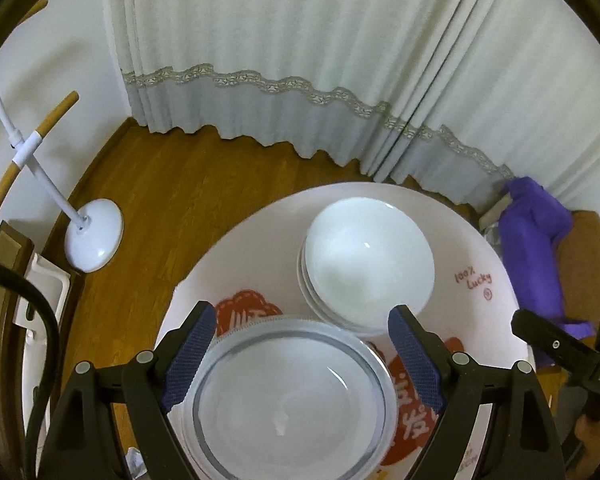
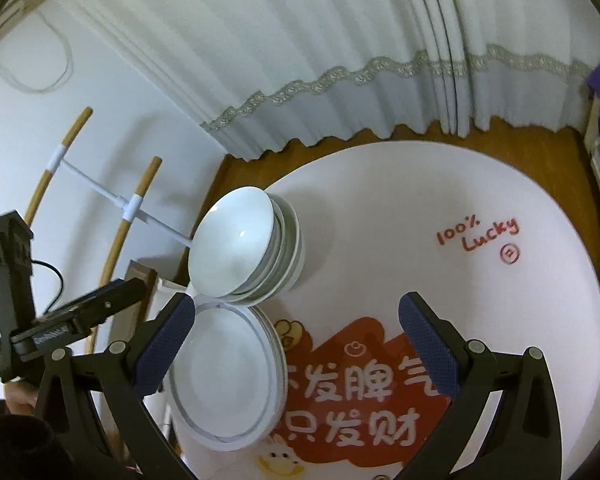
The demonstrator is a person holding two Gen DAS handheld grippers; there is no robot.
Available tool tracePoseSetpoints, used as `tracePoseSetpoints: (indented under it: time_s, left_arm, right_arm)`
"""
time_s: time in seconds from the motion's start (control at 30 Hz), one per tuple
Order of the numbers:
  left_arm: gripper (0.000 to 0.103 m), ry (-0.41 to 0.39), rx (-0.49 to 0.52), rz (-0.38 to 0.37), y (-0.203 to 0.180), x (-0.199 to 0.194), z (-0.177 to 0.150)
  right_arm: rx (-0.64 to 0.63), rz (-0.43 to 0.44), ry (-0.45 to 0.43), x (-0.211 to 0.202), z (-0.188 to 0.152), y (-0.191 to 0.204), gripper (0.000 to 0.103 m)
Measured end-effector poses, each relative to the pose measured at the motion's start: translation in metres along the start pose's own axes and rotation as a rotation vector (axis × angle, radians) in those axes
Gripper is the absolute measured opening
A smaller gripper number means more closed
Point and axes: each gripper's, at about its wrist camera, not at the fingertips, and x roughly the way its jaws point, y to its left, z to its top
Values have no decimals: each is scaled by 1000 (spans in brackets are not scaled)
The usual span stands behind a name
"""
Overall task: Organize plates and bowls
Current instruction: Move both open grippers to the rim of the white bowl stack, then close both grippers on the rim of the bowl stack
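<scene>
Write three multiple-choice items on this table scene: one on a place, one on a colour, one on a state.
1. Where does the bowl stack stand?
A. beside the plate stack
B. on the floor
C. inside a box

2. What colour is the "100% Lucky" writing?
A. green
B. red
C. black

3. How are the left gripper fingers?
A. shut
B. clamped on a bowl
C. open, either side of the plate stack

Answers:
1 A, both stacks share the round table.
2 B, the letters are red.
3 C, both fingers stand wide apart.
</scene>
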Motion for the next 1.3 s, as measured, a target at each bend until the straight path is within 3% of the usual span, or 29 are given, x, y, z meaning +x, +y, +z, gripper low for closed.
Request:
tracePoseSetpoints:
  time_s: [0.37, 0.8, 0.9, 0.97, 1.3]
  left_arm:
    - [81, 97, 114, -53, 13, 47, 65]
    - [81, 187, 108, -133, 57, 101, 122]
    - [81, 195, 102, -134, 60, 109, 126]
    - [81, 215, 95, -143, 62, 119, 132]
    - [81, 243, 85, -135, 54, 153, 142]
  right_arm:
    - [191, -3, 69, 37, 16, 2, 103]
    - [293, -63, 110, 75, 27, 12, 102]
    - [335, -100, 135, 83, 26, 9, 91]
    - [359, -95, 145, 88, 24, 7, 78]
    - [360, -106, 185, 104, 23, 1, 76]
